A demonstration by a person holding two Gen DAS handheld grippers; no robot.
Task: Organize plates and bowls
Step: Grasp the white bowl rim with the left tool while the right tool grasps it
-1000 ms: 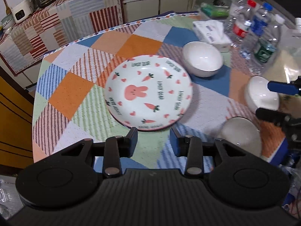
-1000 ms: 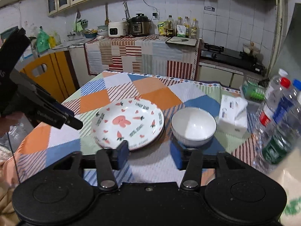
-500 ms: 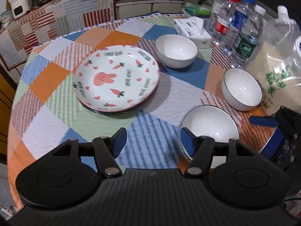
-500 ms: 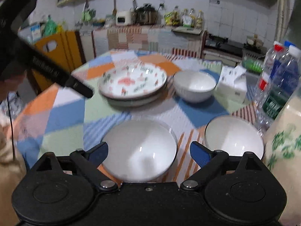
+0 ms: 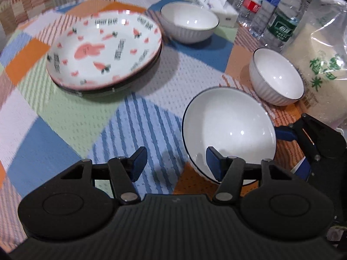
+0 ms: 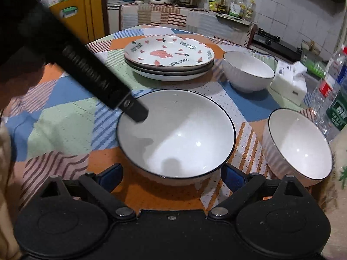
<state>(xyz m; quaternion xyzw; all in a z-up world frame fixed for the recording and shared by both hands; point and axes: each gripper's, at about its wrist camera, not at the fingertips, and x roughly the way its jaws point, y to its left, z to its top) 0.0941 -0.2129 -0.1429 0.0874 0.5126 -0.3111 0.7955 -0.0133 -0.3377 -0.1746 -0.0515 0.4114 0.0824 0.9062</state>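
Plate (image 6: 169, 54) lettering reads "LOVELY BEAR"; left claw (image 5: 175, 162) and right claw (image 6: 171, 176) both gape apart.

Rabbit plate (image 6: 169, 53), topmost of its stack, is carrying "LOVELY BEAR" in black several times around its inner rim. Clear pouch (image 5: 321, 65) right of that plate is showing green Chinese characters, not fully readable. Bottle labels are staying illegible.

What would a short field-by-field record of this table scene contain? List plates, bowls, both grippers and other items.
plates: rabbit-print plate stack, far side of the table
bowls: near bowl; right bowl; far bowl; all apart
left gripper: open, one finger inside the near bowl's rim
right gripper: open wide, straddling the near bowl
other: tissue pack, water bottles
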